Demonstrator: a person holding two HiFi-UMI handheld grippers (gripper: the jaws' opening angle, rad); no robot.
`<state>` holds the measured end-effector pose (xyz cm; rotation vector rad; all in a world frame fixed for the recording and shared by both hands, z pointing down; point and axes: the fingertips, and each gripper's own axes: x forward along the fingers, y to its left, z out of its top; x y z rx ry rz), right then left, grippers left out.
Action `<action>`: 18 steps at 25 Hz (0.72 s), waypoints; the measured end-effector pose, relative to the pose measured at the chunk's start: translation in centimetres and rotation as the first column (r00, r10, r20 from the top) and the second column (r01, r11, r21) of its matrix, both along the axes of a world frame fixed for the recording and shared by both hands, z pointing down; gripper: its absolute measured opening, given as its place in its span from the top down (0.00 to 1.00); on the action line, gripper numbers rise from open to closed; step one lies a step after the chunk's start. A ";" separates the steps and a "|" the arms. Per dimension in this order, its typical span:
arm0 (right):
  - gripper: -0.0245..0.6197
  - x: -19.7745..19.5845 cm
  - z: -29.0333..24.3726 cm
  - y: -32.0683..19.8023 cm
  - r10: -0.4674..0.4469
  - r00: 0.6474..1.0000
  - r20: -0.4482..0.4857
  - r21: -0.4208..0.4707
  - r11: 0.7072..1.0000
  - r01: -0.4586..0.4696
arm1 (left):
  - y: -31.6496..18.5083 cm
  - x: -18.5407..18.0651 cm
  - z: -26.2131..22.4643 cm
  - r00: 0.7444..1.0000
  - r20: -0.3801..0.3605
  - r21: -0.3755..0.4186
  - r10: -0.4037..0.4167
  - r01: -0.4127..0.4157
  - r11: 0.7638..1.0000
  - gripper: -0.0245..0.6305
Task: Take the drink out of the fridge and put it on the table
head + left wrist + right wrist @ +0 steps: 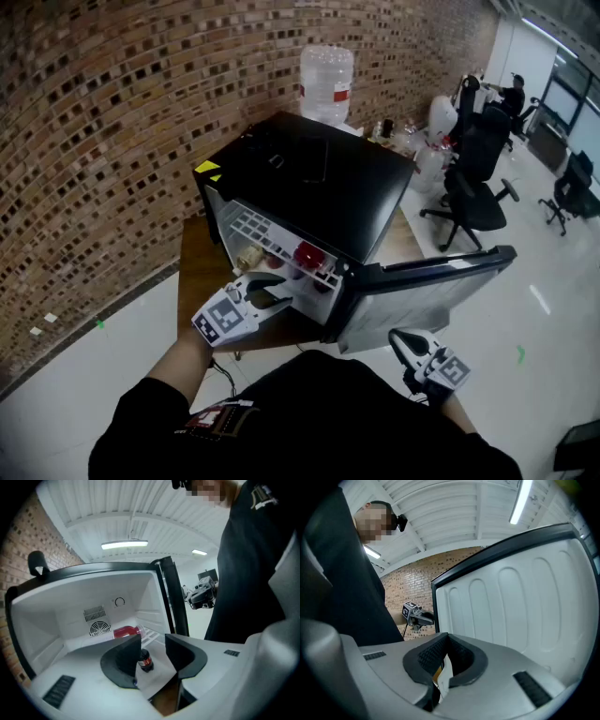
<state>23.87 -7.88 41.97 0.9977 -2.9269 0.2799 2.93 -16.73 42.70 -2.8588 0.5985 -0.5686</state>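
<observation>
A black mini fridge stands on a wooden table with its door swung open to the right. On the white floor inside stands a small dark bottle with a red label. A red drink lies behind it near the back wall. My left gripper reaches into the fridge opening, jaws apart. The dark bottle shows in the gap, close to the left pad and not squeezed. My right gripper hangs low beside the door's inner panel, with its pads together and nothing held.
A door shelf holds a red item and a tan one. A brick wall runs along the left. A water jug stands behind the fridge, and office chairs are at the right.
</observation>
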 end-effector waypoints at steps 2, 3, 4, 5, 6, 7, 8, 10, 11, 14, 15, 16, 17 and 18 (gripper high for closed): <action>0.94 0.1 -0.2 -0.1 -0.003 1.000 0.000 0.005 1.000 0.003 | -1.4 0.2 0.3 0.995 0.096 0.058 0.005 -0.011 0.998 0.68; 0.94 0.2 -0.2 -0.1 -0.003 1.000 -0.002 0.007 1.000 0.003 | -2.2 0.2 0.5 0.989 0.150 0.086 0.007 -0.020 0.996 0.64; 0.94 0.2 -0.2 -0.1 -0.002 1.000 -0.005 0.008 1.000 0.002 | -3.1 0.2 0.7 0.978 0.208 0.114 0.008 -0.032 0.993 0.61; 0.94 0.3 -0.2 -0.1 0.001 1.000 -0.007 0.009 1.000 -0.001 | -4.0 0.2 0.8 0.963 0.268 0.142 0.007 -0.046 0.989 0.59; 0.94 0.4 -0.1 0.0 0.005 1.000 -0.009 0.009 1.000 -0.005 | -5.0 0.1 0.9 0.945 0.327 0.171 0.005 -0.064 0.983 0.56; 0.94 0.4 -0.1 0.0 0.012 1.000 -0.010 0.007 1.000 -0.012 | -5.9 0.1 0.9 0.922 0.386 0.199 0.001 -0.085 0.976 0.55; 0.94 0.5 -0.1 0.1 0.020 1.000 -0.010 0.005 1.000 -0.019 | -6.8 0.1 1.0 0.895 0.446 0.226 -0.002 -0.110 0.968 0.53; 0.94 0.6 0.1 0.3 0.035 0.999 -0.009 0.002 0.999 -0.035 | -8.4 0.3 1.5 0.825 0.565 0.265 -0.007 -0.173 0.949 0.50; 0.94 0.7 0.1 0.4 0.044 0.999 -0.010 0.000 0.999 -0.044 | -9.1 0.5 1.9 0.784 0.620 0.277 -0.007 -0.210 0.938 0.47; 0.94 1.3 0.3 0.7 0.072 0.997 -0.010 -0.003 0.997 -0.072 | -10.7 1.4 3.5 0.643 0.766 0.279 -0.003 -0.328 0.902 0.41; 0.94 1.5 0.3 0.8 0.081 0.997 -0.010 -0.003 0.997 -0.081 | -11.1 1.7 4.1 0.596 0.803 0.269 0.003 -0.367 0.890 0.40; 0.94 1.7 0.3 1.0 0.091 0.996 -0.010 -0.003 0.996 -0.091 | -11.3 2.0 4.6 0.556 0.831 0.253 0.014 -0.401 0.880 0.39; 0.94 1.9 0.4 1.1 0.100 0.995 -0.010 -0.003 0.995 -0.100 | -11.5 2.3 5.0 0.520 0.854 0.230 0.030 -0.429 0.873 0.39; 0.94 2.1 0.5 1.2 0.110 0.994 -0.010 -0.004 0.994 -0.110 | -11.6 2.5 5.4 0.488 0.872 0.206 0.047 -0.451 0.869 0.39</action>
